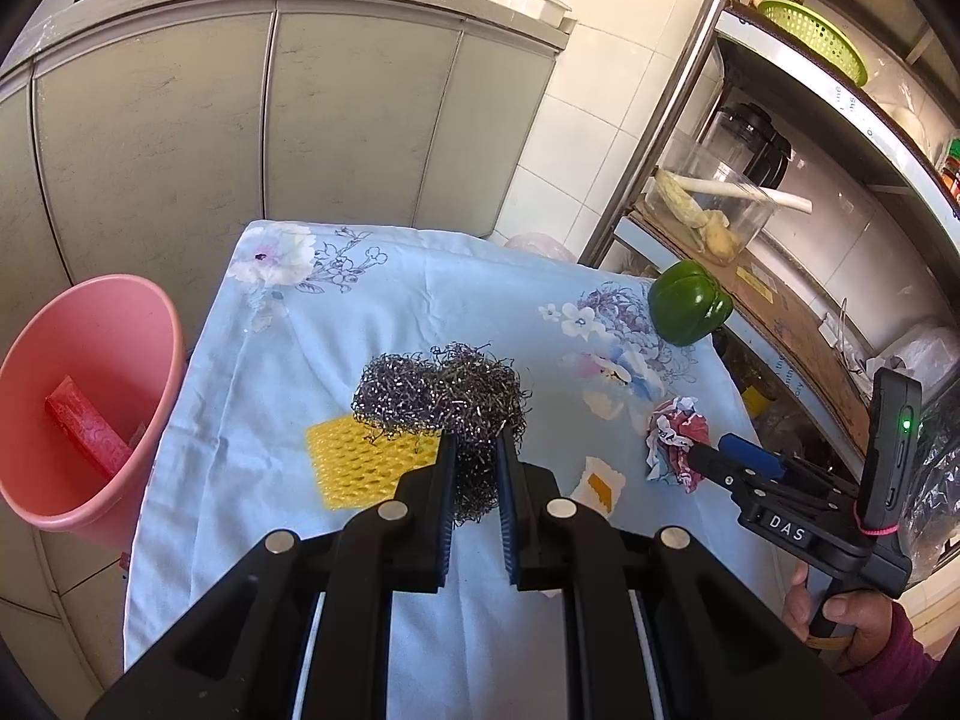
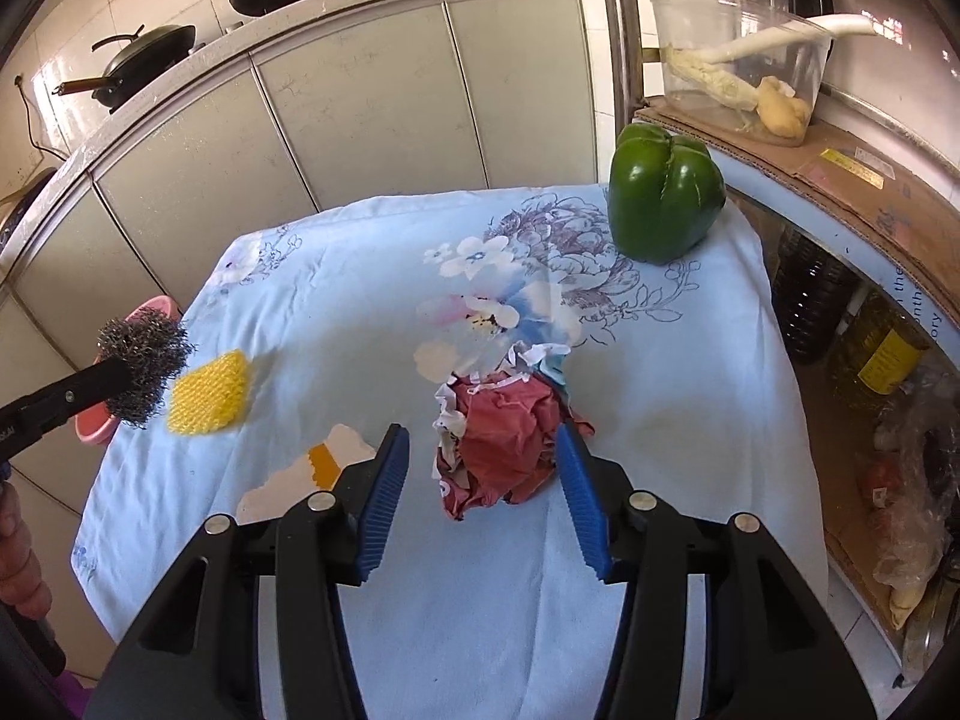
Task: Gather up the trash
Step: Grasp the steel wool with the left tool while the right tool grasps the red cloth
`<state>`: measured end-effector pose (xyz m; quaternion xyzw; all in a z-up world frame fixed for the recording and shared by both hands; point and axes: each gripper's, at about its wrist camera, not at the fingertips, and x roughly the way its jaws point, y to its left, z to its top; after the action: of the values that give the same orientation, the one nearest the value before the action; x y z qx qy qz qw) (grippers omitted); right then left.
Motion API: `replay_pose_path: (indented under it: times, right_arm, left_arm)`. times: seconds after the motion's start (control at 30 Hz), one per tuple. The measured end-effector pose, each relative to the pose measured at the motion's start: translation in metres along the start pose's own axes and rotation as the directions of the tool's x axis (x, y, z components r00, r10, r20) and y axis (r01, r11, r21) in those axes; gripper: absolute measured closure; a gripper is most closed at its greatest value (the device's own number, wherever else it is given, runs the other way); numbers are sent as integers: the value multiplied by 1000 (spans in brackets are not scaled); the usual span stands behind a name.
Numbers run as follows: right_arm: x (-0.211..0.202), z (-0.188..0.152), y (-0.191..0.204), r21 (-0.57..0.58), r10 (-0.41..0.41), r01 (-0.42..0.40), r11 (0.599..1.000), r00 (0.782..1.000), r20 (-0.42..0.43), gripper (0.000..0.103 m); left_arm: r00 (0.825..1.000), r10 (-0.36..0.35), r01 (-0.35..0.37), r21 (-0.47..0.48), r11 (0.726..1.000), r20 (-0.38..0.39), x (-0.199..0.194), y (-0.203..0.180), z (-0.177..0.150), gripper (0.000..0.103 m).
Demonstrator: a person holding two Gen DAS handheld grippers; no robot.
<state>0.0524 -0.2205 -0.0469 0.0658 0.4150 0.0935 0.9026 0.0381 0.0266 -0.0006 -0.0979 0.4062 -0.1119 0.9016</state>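
My left gripper [image 1: 477,444] is shut on a grey steel-wool scourer [image 1: 444,396], held a little above the blue floral cloth [image 1: 360,312]. From the right wrist it shows at the far left [image 2: 120,378] with the scourer [image 2: 141,372]. My right gripper [image 2: 483,438] stands open astride a crumpled red and white wrapper [image 2: 504,444] that lies on the cloth. Its right pad is at the wrapper's edge and its left pad is clear of it. A yellow foam net [image 1: 360,462] and a torn white and orange scrap [image 1: 600,483] lie on the cloth between the two grippers.
A pink bin [image 1: 90,396] holding a red packet [image 1: 84,432] stands on the floor left of the table. A green pepper [image 2: 663,192] sits at the far right corner. A metal rack [image 2: 840,180] with a clear tub and bottles is close on the right. Grey cabinets are behind.
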Motion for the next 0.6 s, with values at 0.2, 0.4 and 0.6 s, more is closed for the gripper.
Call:
replay_pose_path:
  times: [0.2,0.4,0.6]
  right_arm:
    - [5,-6,0,-23,-11,11,1000,1000,-16,76]
    - [-7,-4,-5,-14,-10,10,1000,1000,7,80]
    - [-25,4,9,-45,-4,7,999,998,59,80]
  left_arm:
    - [1000,-5,5,-7,1000,2,-1,3,-1,91]
    - [1000,-3,3,3,1000,11,-3,5,-2,91]
    - [999,16,-16,-6,1000,35,-7,7,1,91]
